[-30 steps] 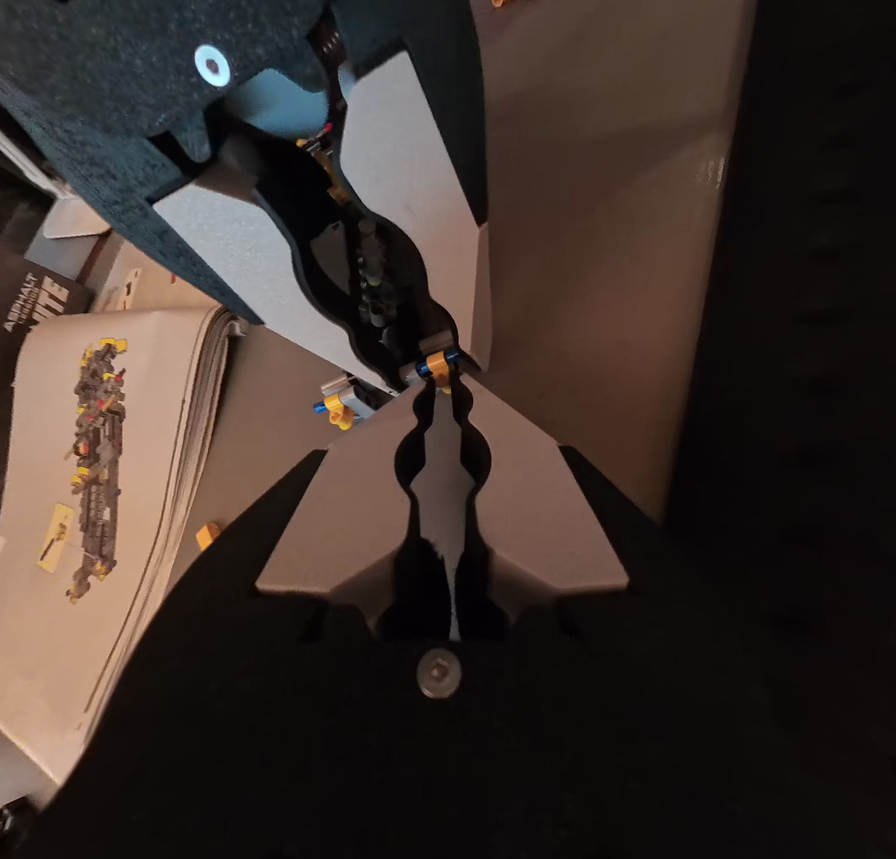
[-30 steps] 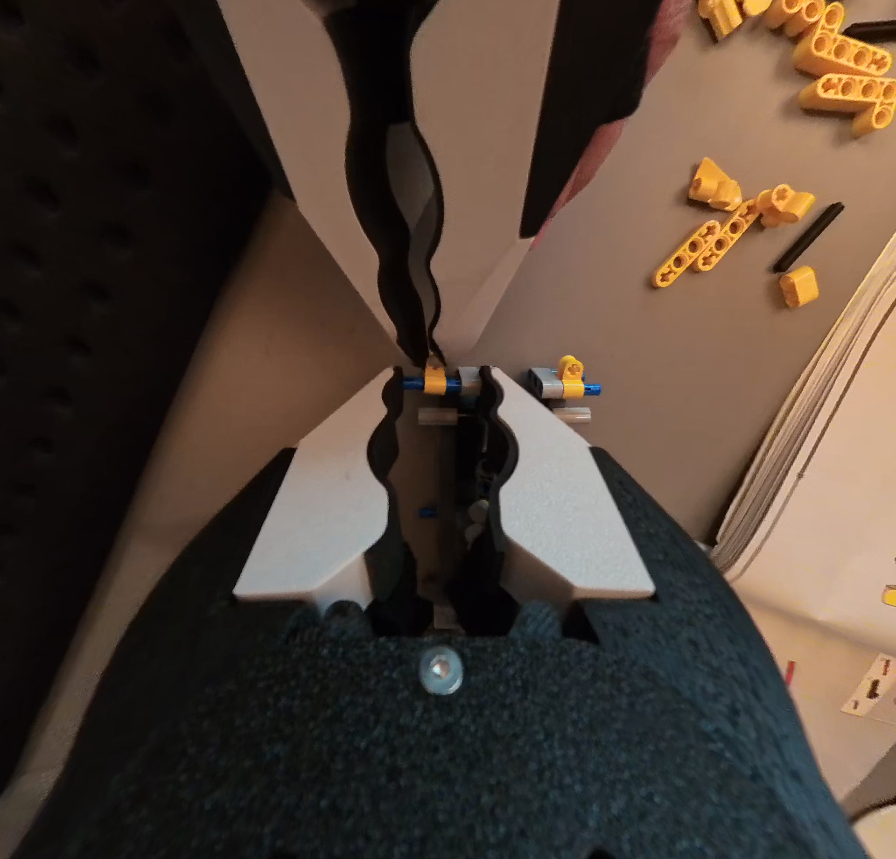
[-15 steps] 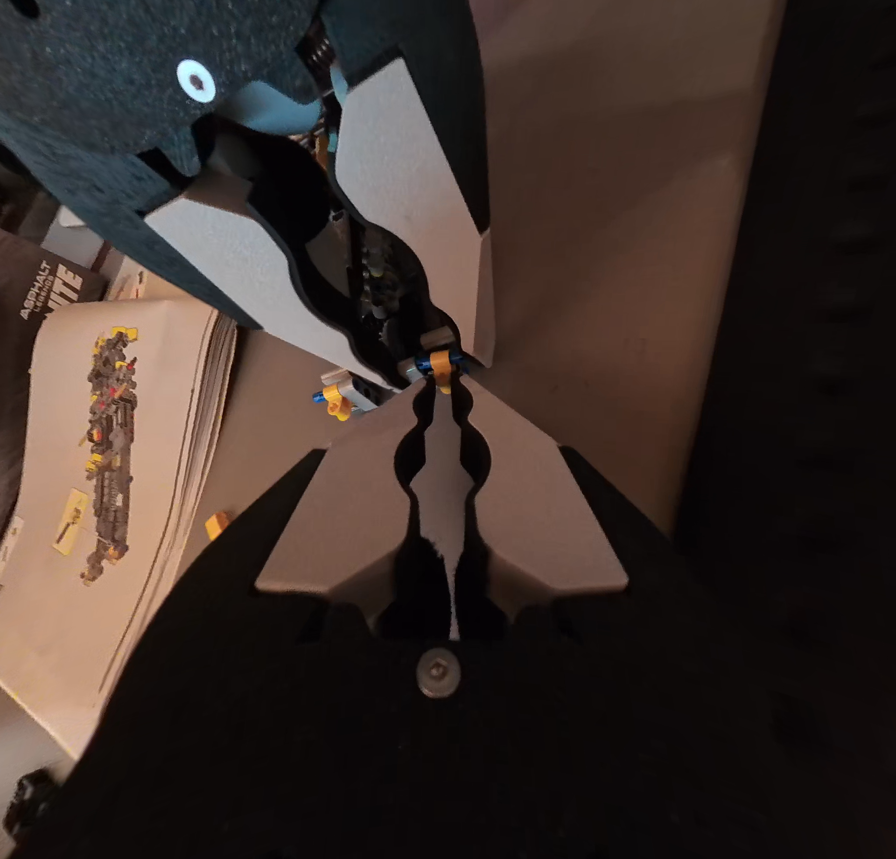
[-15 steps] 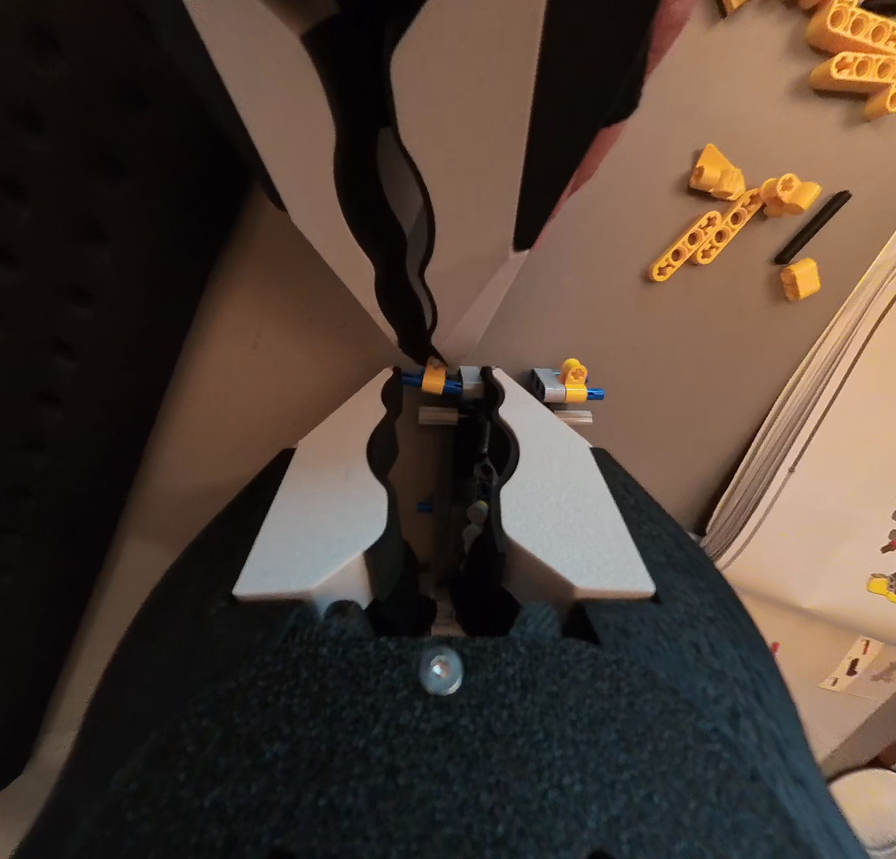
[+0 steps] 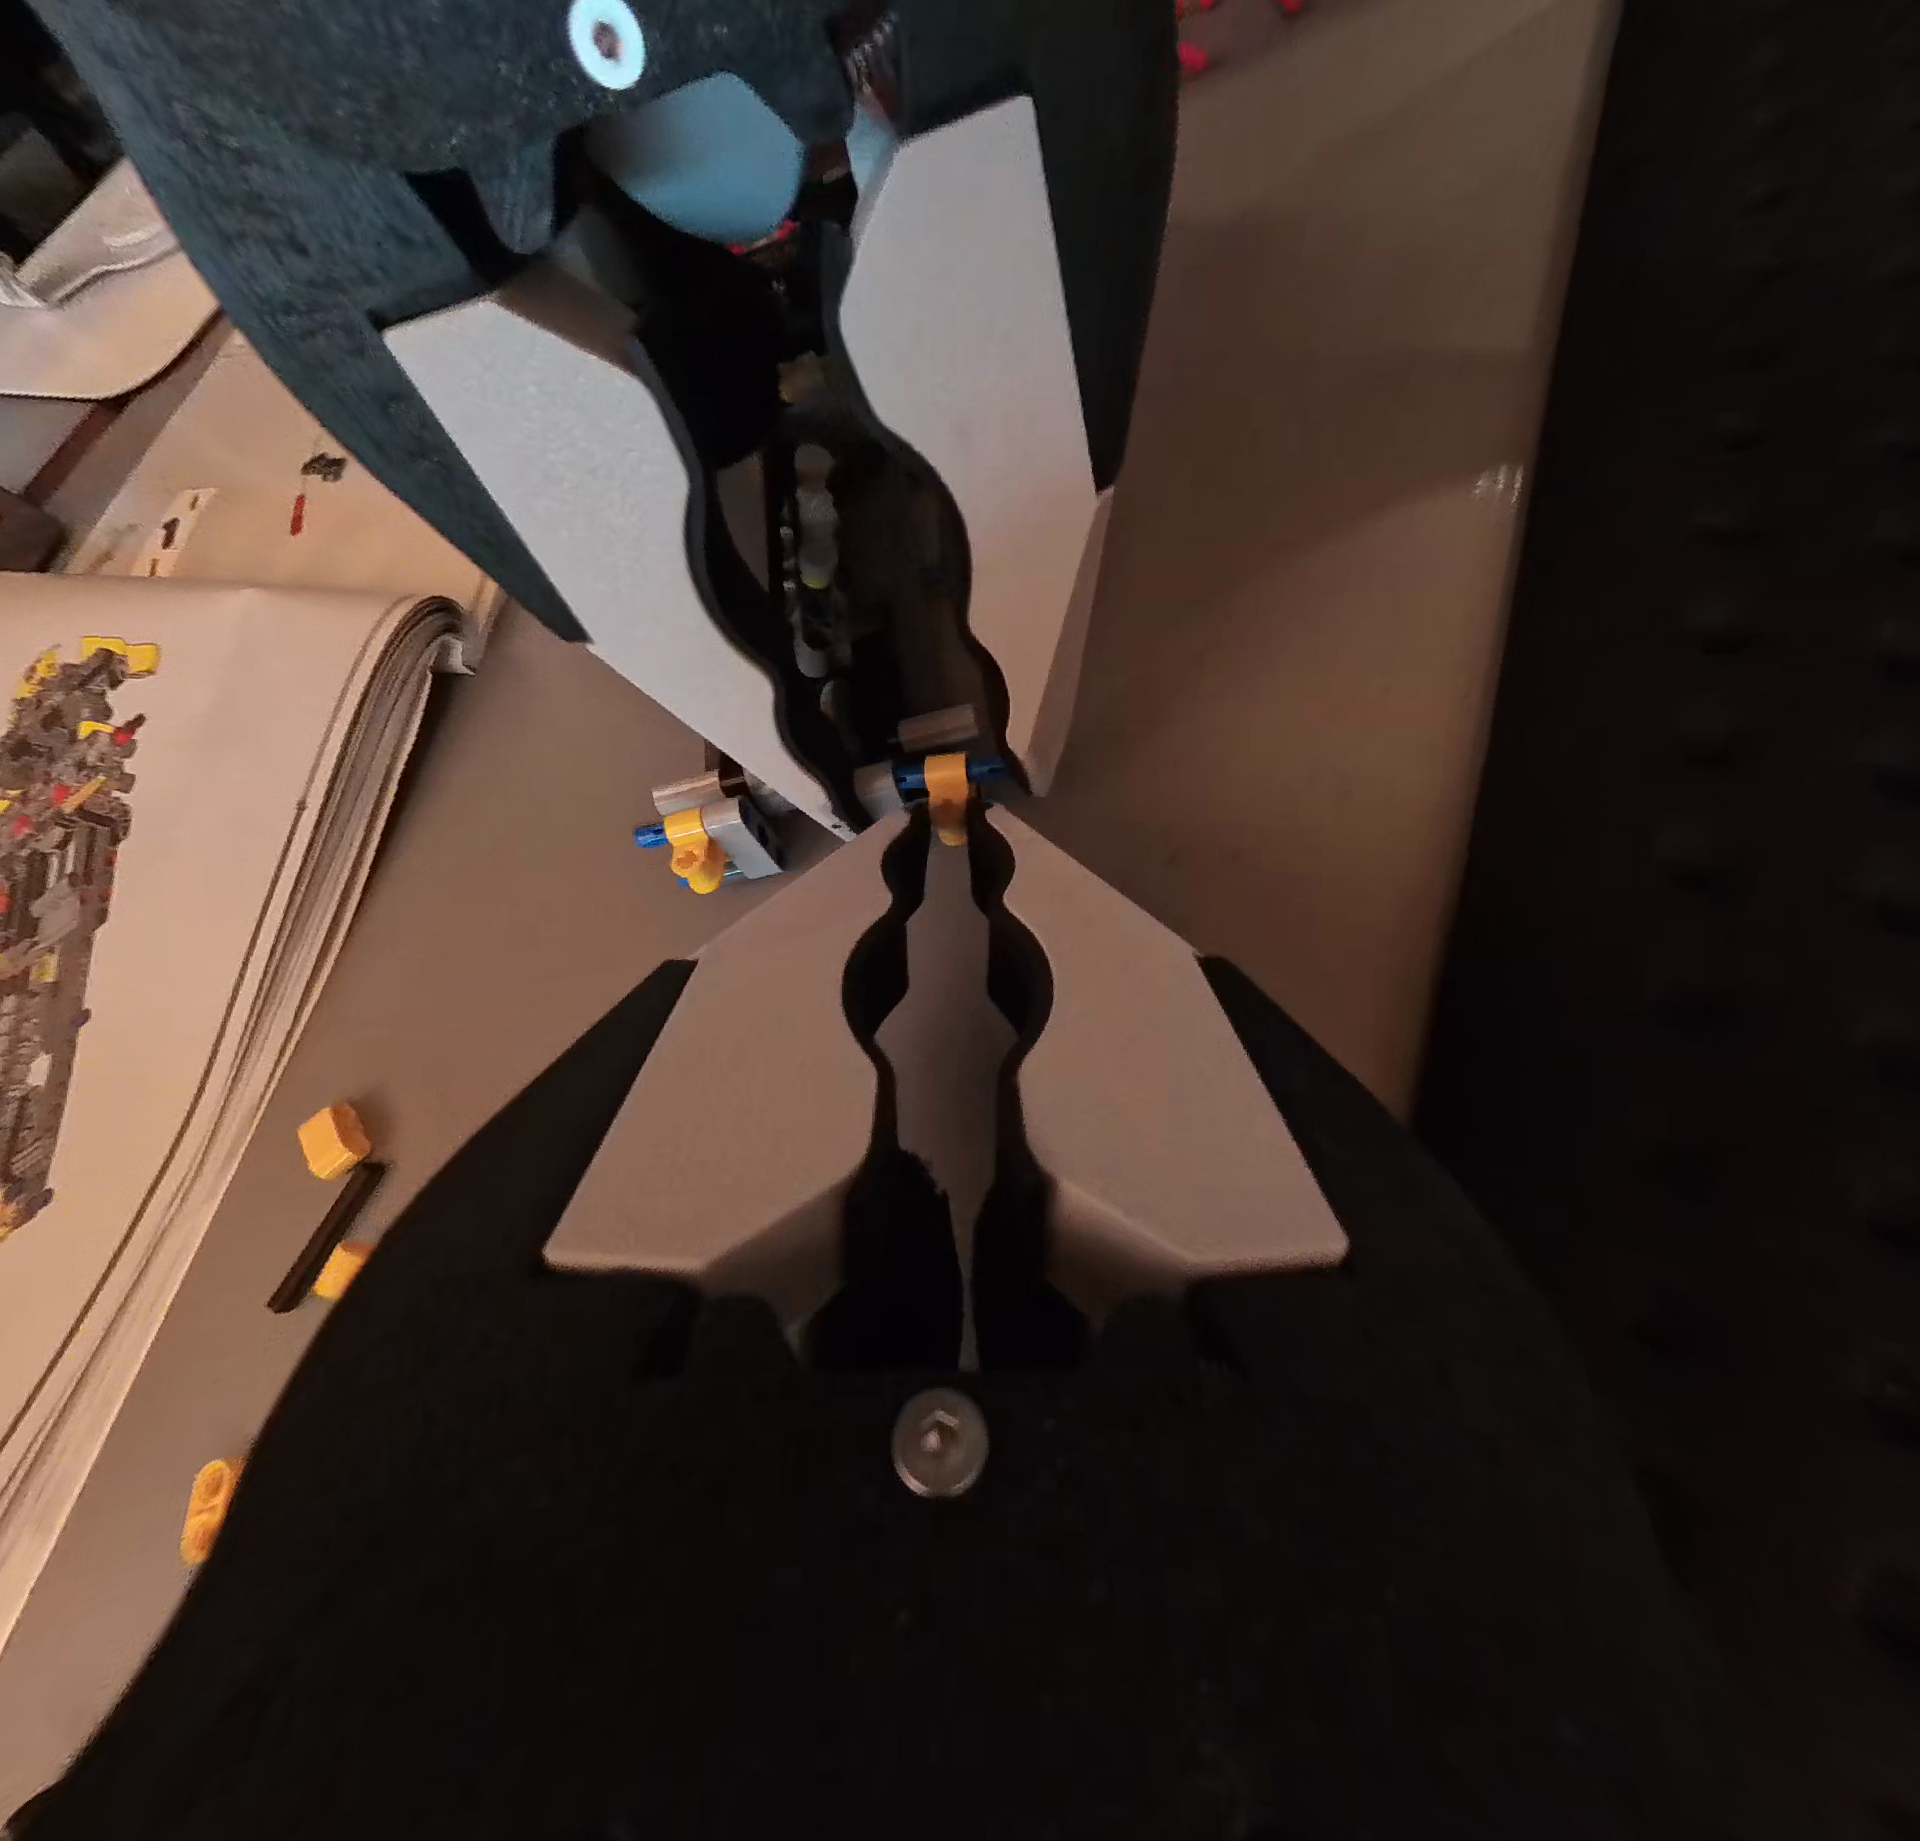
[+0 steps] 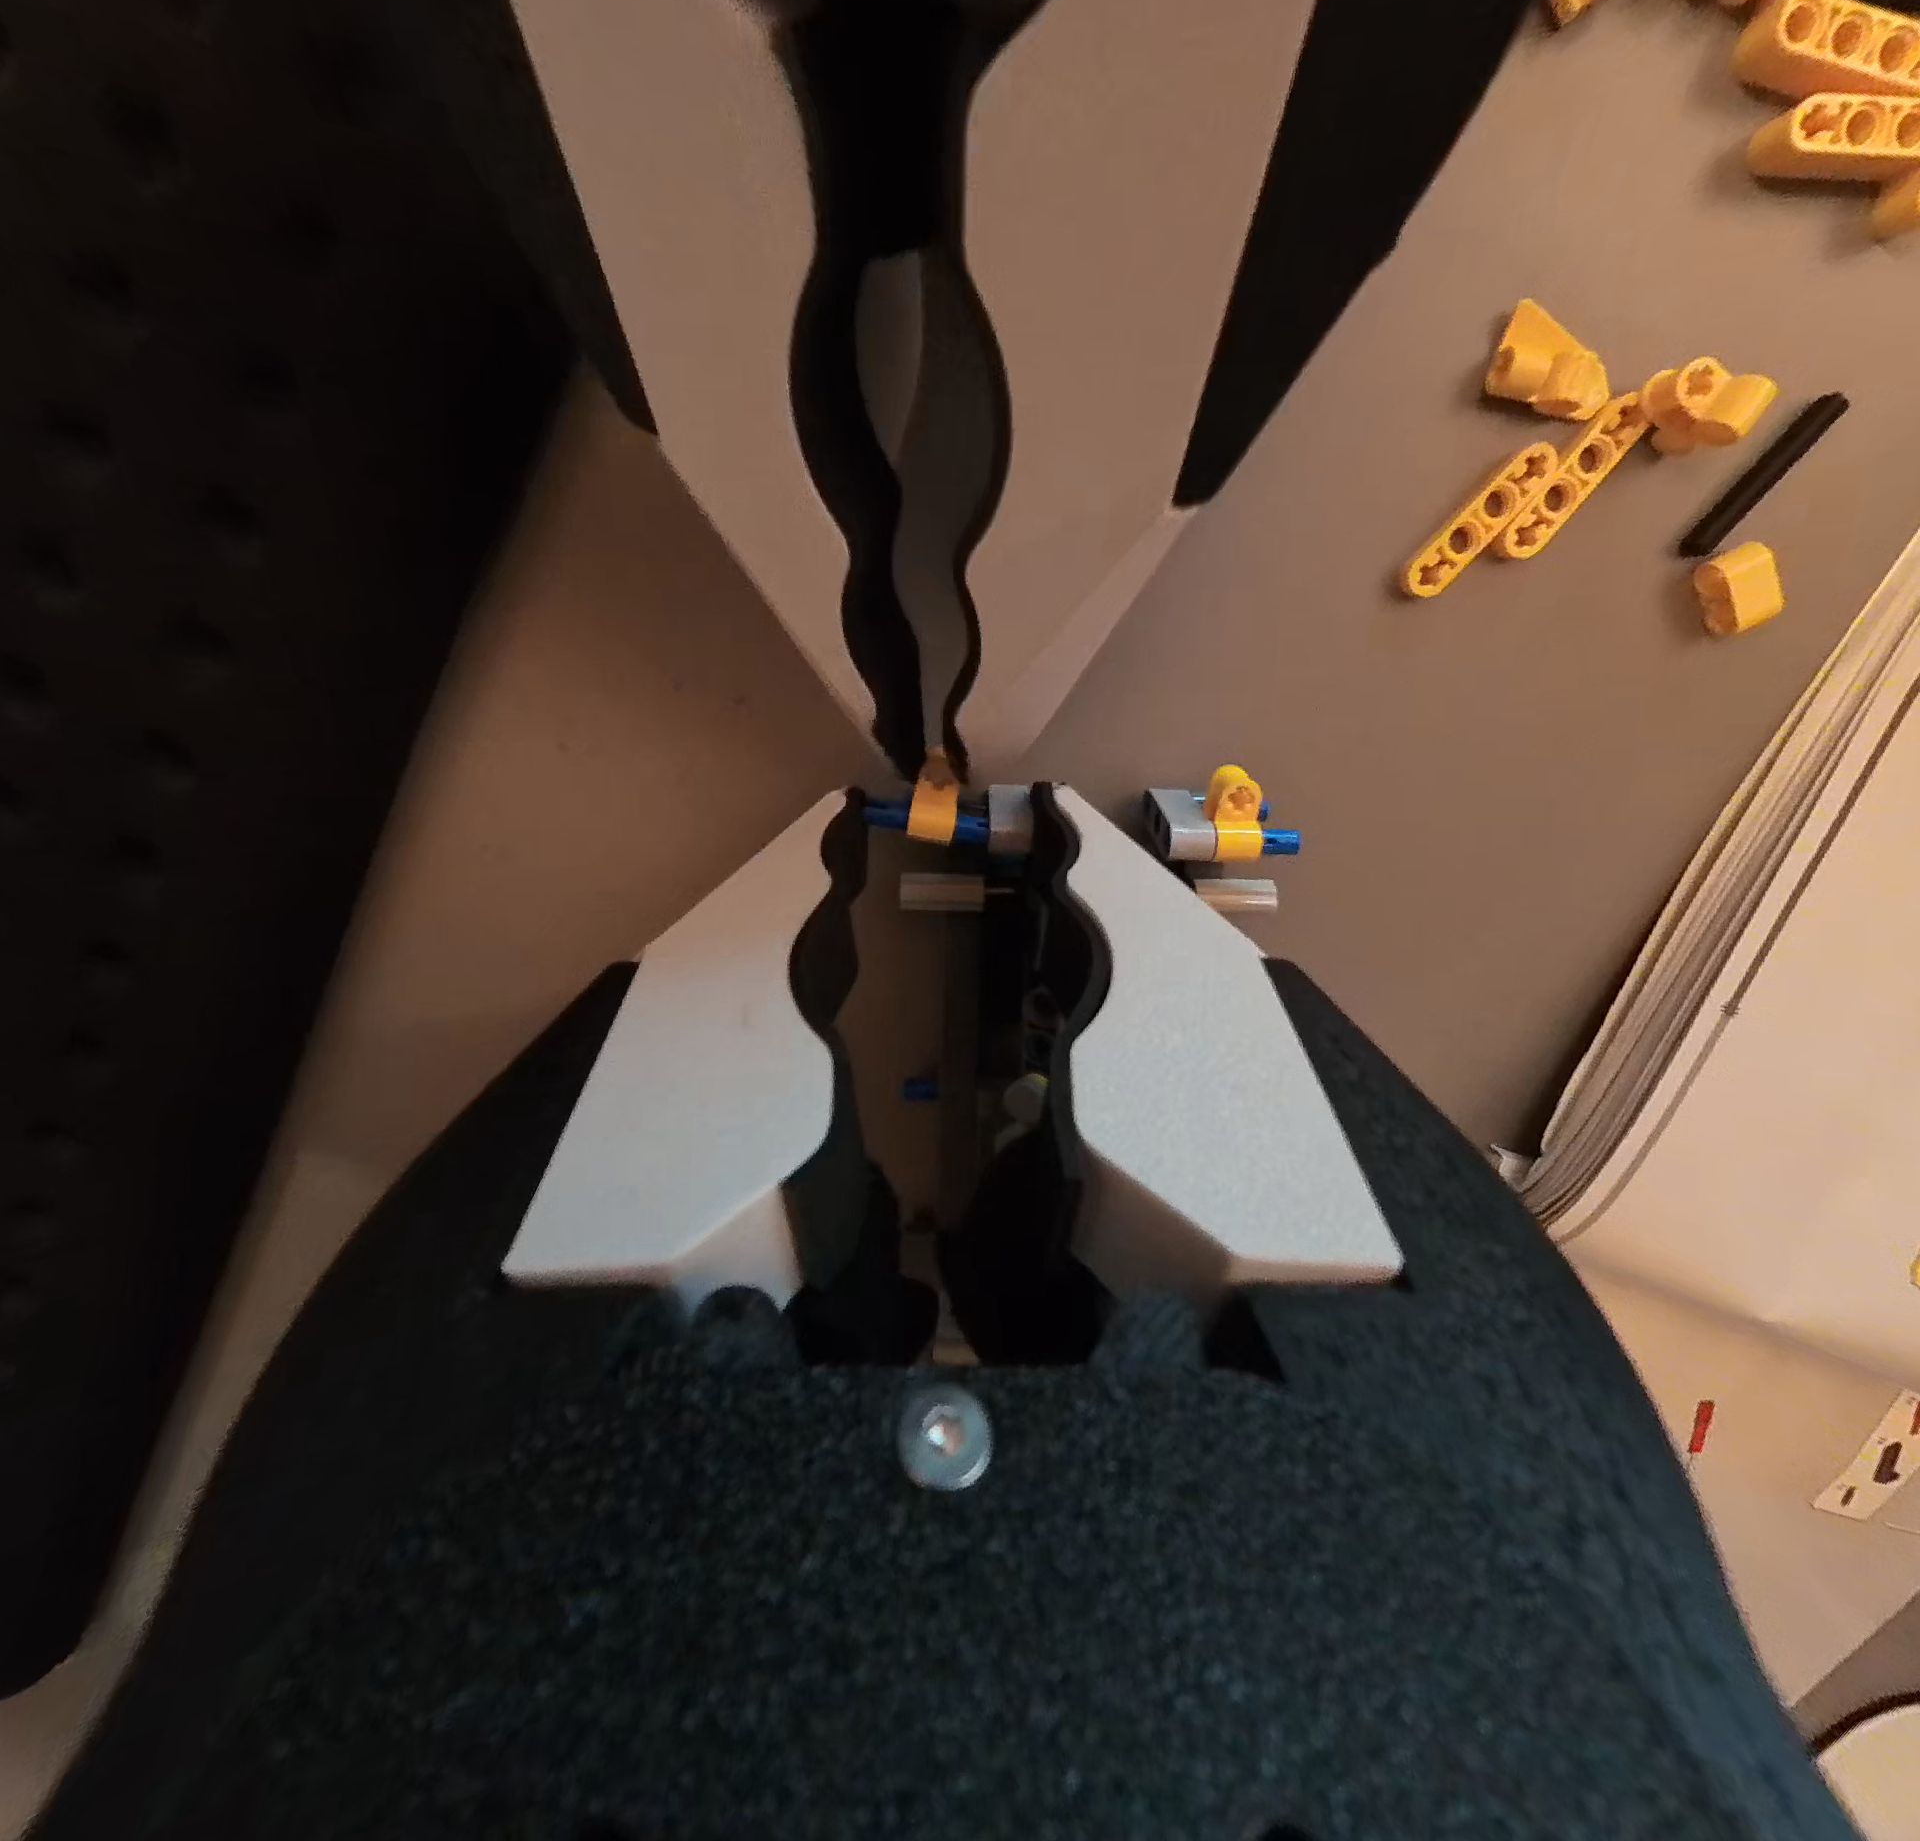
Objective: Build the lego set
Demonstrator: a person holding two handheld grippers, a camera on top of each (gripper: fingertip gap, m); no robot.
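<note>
My left hand-held gripper [image 5: 948, 830] and right hand-held gripper [image 6: 940, 804] meet tip to tip over the worktop [image 6: 1351, 648], a connector [image 6: 932, 806] between them. A small assembly [image 6: 1216, 820] lies just right; loose beams [image 6: 1507, 503] beyond, booklet [image 5: 156, 856] at the edge.

Black speckled hand-held gripper [image 5: 945, 835] body, 2 grey wavy-edged fingers [image 5: 748, 1085], 1 silver screw [image 5: 938, 1457].

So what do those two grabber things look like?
Both look alike. The left gripper and right gripper have speckled black bodies, a silver screw in the middle, and pale grey wedge-shaped fingers with wavy black inner edges.
</note>
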